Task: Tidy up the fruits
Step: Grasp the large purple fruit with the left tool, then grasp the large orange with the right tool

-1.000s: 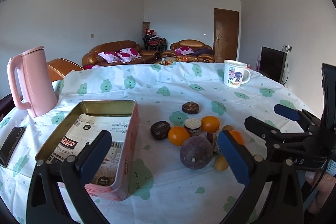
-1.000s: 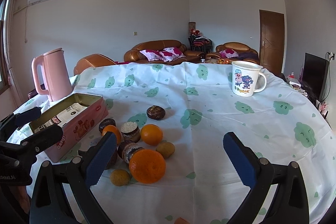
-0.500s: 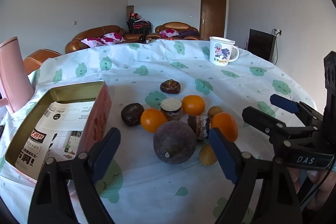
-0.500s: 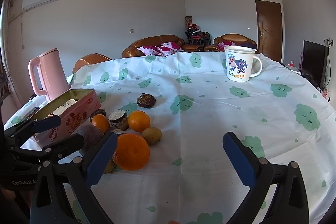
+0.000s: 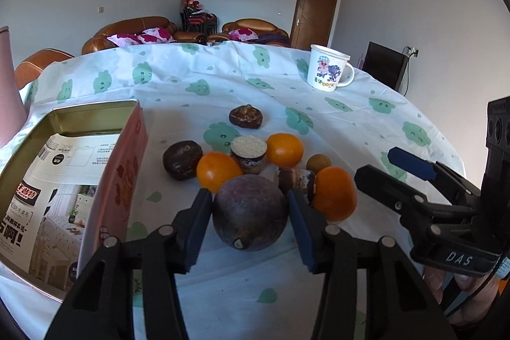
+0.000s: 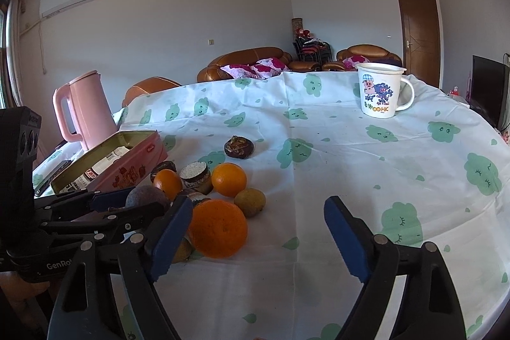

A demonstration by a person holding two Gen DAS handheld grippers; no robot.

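The left gripper (image 5: 250,212) is closing its jaws around the purple fruit (image 5: 249,212) on the worktop (image 5: 334,117), beside the pink tin (image 5: 95,168) — pads close on both sides, not clearly pressing. It is round, so an off-centre squeeze could squirt it into the oranges (image 5: 334,193). The right gripper (image 6: 258,239) is closing too — nothing lies between its jaws.

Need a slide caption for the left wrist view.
Left hand-held gripper closing around purple fruit beside open pink tin.
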